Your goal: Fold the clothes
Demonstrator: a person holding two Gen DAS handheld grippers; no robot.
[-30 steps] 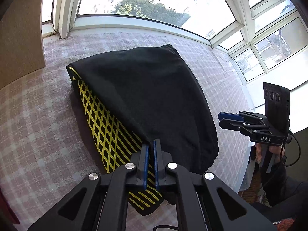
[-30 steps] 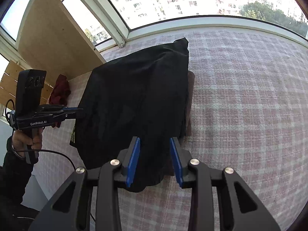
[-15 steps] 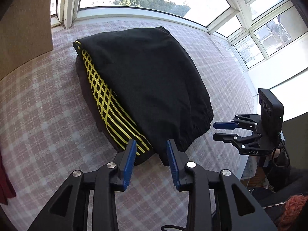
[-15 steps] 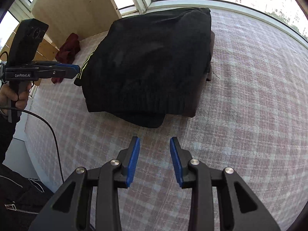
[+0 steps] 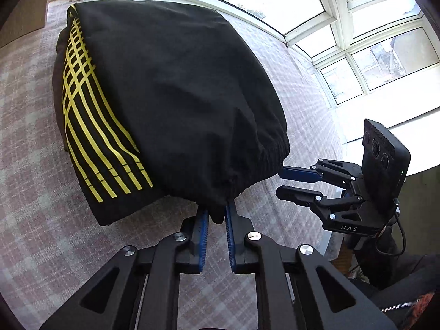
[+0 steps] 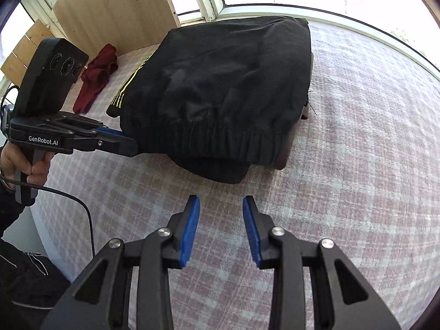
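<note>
A folded black garment [image 5: 170, 88] with yellow crossed stripes lies on the pink checked cloth [image 5: 27, 165]; it also shows in the right wrist view [image 6: 228, 88]. My left gripper [image 5: 216, 214] has its jaws narrowly apart around the garment's near hem, with a bit of black fabric between the pads. In the right wrist view the left gripper [image 6: 129, 143] touches the garment's left hem. My right gripper [image 6: 221, 211] is open and empty, just short of the near hem; in the left wrist view it [image 5: 283, 181] sits at the garment's right corner.
A dark red cloth [image 6: 96, 77] lies at the far left by a wooden panel [image 6: 115, 8]. Windows ring the far edge of the surface. The surface's edge and the person's legs are at the lower left of the right wrist view.
The left gripper opened, moved right along the hem and closed in on it again. The right gripper backed off from the garment, staying open, then came closer to the hem.
</note>
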